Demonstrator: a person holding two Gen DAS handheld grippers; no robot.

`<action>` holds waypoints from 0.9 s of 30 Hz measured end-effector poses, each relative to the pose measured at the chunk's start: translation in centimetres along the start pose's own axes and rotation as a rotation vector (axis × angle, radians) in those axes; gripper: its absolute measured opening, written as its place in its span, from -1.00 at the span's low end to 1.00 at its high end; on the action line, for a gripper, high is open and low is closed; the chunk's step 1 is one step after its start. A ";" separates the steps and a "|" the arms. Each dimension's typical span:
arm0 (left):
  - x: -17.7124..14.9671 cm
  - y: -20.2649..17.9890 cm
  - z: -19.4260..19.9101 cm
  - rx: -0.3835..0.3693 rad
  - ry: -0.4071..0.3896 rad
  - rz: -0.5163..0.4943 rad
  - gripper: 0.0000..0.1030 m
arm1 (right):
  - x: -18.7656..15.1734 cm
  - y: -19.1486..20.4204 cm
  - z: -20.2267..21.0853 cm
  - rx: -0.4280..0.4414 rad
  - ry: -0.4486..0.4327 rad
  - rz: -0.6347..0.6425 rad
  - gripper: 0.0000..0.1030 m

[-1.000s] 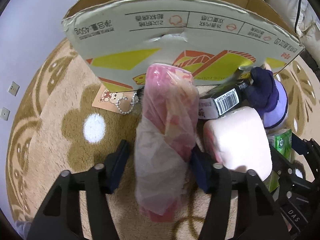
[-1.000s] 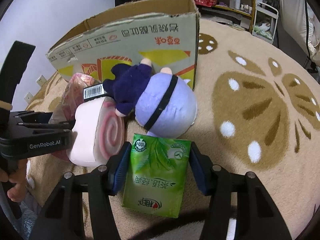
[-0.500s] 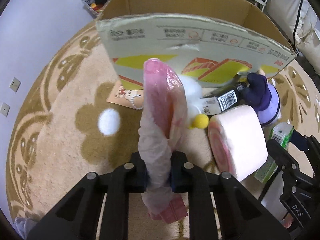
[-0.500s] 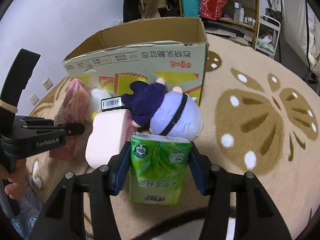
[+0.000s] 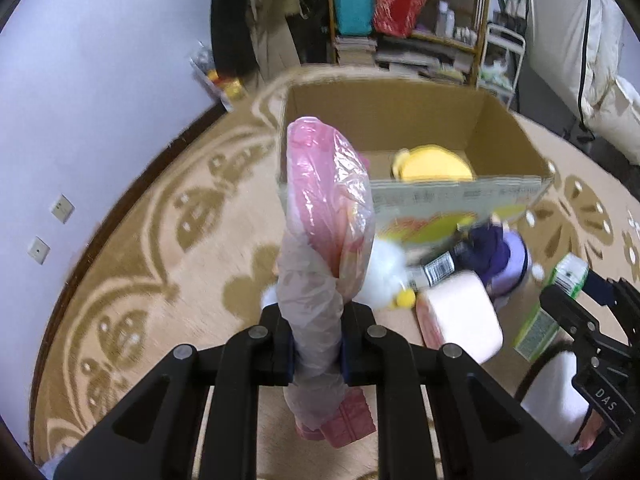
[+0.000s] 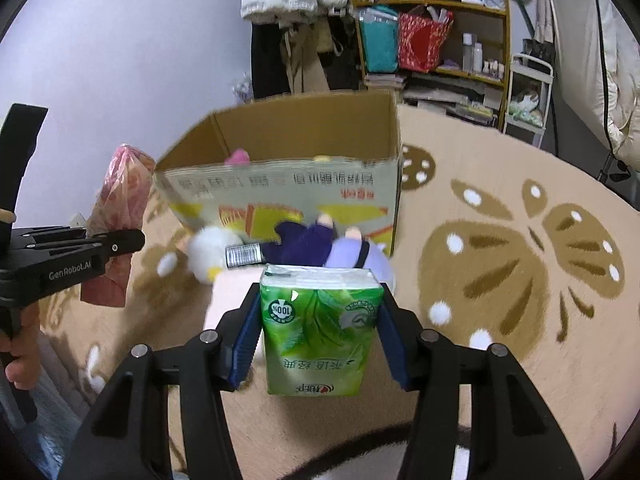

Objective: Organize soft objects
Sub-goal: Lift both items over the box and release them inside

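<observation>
With our left claw [image 5: 316, 354] we are pinching the lower part of a pink item wrapped in clear plastic [image 5: 326, 216], its pads pressed tight against the crinkled wrap; the bundle is standing upright above the patterned carpet [image 5: 132, 272], just in front of the near left corner of the open cardboard box [image 5: 472, 128]. With our right claw [image 6: 318, 338] we are squeezing a green tissue pack [image 6: 320, 328] between the blue pads, holding it off the carpet in front of the box's printed wall. Inside the box a yellow plush [image 5: 432, 164] is lying, and something pink [image 6: 237, 157] is peeking over its rim. On the carpet against the box a purple doll [image 6: 340, 252], a white plush [image 6: 208, 252] and a pink swirl-roll cushion [image 5: 460, 324] are crowding together, touching one another. A cluttered shelf [image 6: 432, 32] is standing behind.
</observation>
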State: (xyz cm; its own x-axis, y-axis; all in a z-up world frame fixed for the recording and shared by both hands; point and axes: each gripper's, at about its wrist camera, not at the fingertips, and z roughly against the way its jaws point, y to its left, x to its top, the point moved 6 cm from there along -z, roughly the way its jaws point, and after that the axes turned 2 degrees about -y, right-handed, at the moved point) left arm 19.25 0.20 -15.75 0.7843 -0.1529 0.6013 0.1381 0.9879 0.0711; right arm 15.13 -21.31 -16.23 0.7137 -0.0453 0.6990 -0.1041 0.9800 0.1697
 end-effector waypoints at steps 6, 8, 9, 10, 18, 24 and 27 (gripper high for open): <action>3.4 0.6 2.0 0.005 -0.075 0.001 -0.72 | 2.4 -0.2 1.3 0.007 -0.060 0.022 0.10; 4.2 0.5 2.4 -0.003 -0.091 -0.006 -0.72 | 3.3 -0.3 1.6 0.003 -0.078 0.030 0.10; 4.8 0.4 2.7 -0.009 -0.101 -0.008 -0.72 | 3.8 -0.3 1.8 0.003 -0.087 0.036 0.10; 5.4 0.3 2.9 -0.013 -0.112 -0.010 -0.72 | 4.4 -0.4 1.9 0.003 -0.095 0.043 0.10; 9.8 -0.5 3.1 -0.004 -0.180 -0.061 -0.72 | 9.6 0.4 2.1 0.003 -0.175 0.103 0.10; 12.7 -0.8 2.1 -0.005 -0.210 -0.079 -0.71 | 12.7 0.8 0.5 -0.001 -0.202 0.127 0.10; 13.4 -0.8 1.3 -0.011 -0.212 -0.078 -0.71 | 13.7 1.0 -0.8 0.002 -0.197 0.134 0.10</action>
State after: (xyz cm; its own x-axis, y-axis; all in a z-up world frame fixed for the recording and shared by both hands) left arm 28.88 -2.59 -6.71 0.6261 -0.2184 0.7485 0.2008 0.9728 0.1158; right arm 25.42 -20.84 -7.06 0.5440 0.0483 0.8377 -0.1902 0.9794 0.0671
